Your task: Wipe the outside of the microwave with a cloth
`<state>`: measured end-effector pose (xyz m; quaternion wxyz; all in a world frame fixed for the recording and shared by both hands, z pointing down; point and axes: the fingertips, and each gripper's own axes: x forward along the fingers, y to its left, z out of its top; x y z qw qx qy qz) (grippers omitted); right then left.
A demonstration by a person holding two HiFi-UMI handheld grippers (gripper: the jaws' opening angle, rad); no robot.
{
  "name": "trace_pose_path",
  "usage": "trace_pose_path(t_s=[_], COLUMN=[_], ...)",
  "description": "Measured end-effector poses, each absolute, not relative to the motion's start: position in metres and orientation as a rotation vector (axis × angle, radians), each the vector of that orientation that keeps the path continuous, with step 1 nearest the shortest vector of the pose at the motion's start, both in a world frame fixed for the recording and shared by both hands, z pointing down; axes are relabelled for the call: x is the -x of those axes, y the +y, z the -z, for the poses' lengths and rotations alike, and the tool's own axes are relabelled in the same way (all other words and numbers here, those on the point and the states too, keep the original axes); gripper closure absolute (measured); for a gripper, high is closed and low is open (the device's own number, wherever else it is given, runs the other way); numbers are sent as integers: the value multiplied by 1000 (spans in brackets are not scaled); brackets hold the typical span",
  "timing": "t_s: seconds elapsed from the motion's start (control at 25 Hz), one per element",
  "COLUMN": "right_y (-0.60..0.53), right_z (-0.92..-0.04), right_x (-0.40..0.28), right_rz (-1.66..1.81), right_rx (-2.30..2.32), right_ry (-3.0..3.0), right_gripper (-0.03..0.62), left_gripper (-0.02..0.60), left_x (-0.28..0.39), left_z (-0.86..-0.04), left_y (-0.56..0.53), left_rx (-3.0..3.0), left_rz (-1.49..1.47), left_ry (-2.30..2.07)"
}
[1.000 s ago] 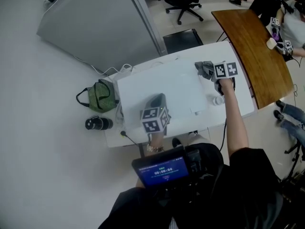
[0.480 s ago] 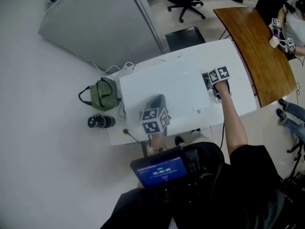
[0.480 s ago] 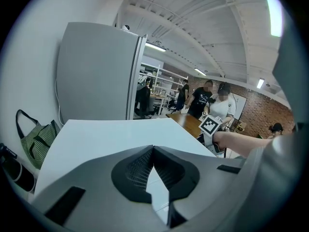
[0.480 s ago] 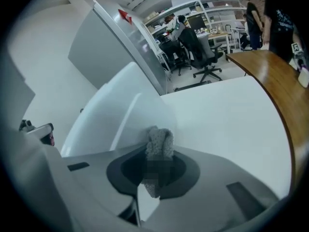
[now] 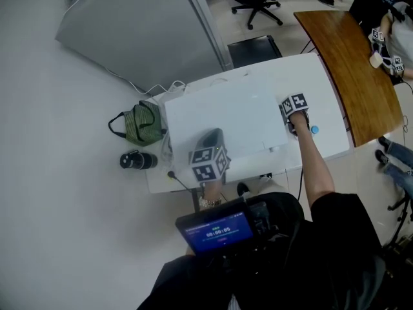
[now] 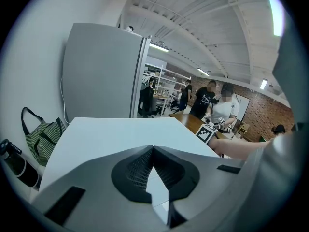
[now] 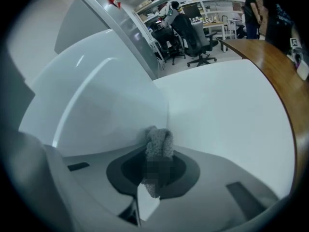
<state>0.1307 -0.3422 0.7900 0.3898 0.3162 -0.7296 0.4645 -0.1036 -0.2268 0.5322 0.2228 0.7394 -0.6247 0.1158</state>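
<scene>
Grey cloth: clamped in the right gripper. A fuzzy fold sticks out past the jaw tips, so the soft part meets the surface first, not the jaws.
Right gripper state: clenched on the cloth. It is right of centre in the head view, low beside the microwave's right wall.
Microwave: white box at the centre of the head view, standing on a white table. In the right gripper view its side wall fills the left half of the frame and the table top fills the right half.
Contact: the cloth tip sits at the line where wall and table meet. Touching or just short, cannot tell.
Left gripper: jaws closed tip to tip, nothing between them. It lies over the front part of the microwave top, lower centre of the head view.
Reason, judged: the left one looks parked there to steady the box, out of the wiping path.
Step, judged: right side wall under wipe, low down. Top and front show no cloth on them.
Nearby: green bag and black bottle left of the microwave, well apart from the cloth. A small blue thing lies on the table just beside the right hand.
Risk, judged: a wide stroke could knock the blue thing.
</scene>
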Motion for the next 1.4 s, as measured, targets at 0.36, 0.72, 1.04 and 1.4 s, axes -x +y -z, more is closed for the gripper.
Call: trace_pose_path(t_s=[0.36, 0.72, 1.04, 1.4], right_y=[-360, -306, -274, -243], right_z=[-665, -630, -726, -792], right_x=[-127, -139, -144, -155], right_rz=[-1066, -956, -1132, -1262], right_rx=[-882, -866, -863, -867], right_ry=[-2170, -2149, -1993, -1848], right_gripper=[554, 554, 554, 554], left_gripper=[581, 581, 581, 581], left_x=[93, 68, 62, 76], left_z=[-528, -523, -524, -528], left_y=[-231, -236, -231, -222], left_rx=[-2080, -2148, -2164, -2148], left_rz=[-297, -299, -315, -320], left_ry=[-1708, -1650, -1632, -1640])
